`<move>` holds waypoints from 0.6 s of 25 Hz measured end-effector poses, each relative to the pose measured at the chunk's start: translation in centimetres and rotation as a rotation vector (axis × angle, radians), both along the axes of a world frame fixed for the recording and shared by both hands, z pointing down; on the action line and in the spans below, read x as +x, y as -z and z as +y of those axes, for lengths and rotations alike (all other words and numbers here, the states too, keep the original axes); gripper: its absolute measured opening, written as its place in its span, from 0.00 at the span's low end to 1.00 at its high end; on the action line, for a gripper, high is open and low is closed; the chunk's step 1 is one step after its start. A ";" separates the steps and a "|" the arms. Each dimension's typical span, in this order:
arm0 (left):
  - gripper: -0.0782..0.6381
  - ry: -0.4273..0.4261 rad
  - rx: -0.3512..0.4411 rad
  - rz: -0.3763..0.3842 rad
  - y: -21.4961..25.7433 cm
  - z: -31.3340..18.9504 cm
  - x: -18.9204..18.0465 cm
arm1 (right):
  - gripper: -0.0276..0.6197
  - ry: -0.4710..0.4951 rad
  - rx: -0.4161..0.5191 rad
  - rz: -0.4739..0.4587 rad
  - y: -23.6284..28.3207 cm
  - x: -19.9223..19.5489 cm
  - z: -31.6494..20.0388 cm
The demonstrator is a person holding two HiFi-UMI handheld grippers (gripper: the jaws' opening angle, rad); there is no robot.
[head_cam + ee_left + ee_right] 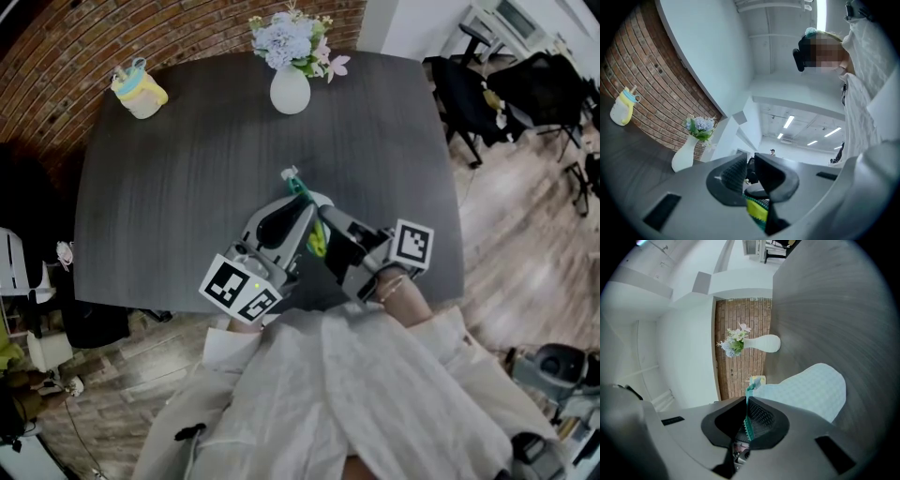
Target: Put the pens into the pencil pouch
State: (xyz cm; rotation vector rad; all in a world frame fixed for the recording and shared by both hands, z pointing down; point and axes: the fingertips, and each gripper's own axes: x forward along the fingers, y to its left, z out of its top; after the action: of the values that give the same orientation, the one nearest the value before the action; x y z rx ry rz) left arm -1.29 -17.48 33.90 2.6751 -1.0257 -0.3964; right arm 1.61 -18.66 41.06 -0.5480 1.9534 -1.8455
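On the near side of the table (169,187) from the vase (290,91), head view first: the left gripper (298,211) and right gripper (330,228) meet tip to tip on the pouch (315,240). A yellow cup (139,91) sits left of the vase along the far edge. Some dark chairs (525,89) stand off the table to the vase's right, and only this view catches them.

Left gripper view: the jaws are a little apart, pinching a yellow-green bit with teal zipper teeth low between them, which looks like the pouch's edge to me. The vase is just left of the jaws, the cup further left by the brick wall (642,89), and a white sleeve (867,93) fills the right side.

Right gripper view: the jaws are squeezed tight on the teal zipper (750,390). Only here do you get the pouch's pale checked body, spreading from the jaws toward the vase over grey tabletop.
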 end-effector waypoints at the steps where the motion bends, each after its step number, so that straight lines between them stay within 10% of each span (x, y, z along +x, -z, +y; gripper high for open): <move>1: 0.17 0.006 -0.002 -0.003 -0.1 0.0 -0.2 | 0.07 0.005 0.004 0.002 0.0 -0.1 0.0; 15: 0.17 0.067 -0.100 -0.050 -3.4 2.2 -3.4 | 0.07 0.078 0.058 0.073 0.0 -2.2 1.2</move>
State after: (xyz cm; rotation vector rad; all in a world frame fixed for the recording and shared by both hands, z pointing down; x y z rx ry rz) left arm -4.66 -15.31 37.27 2.5799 -1.1216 -0.2845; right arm -0.59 -17.50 41.08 -0.5351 2.0970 -1.8323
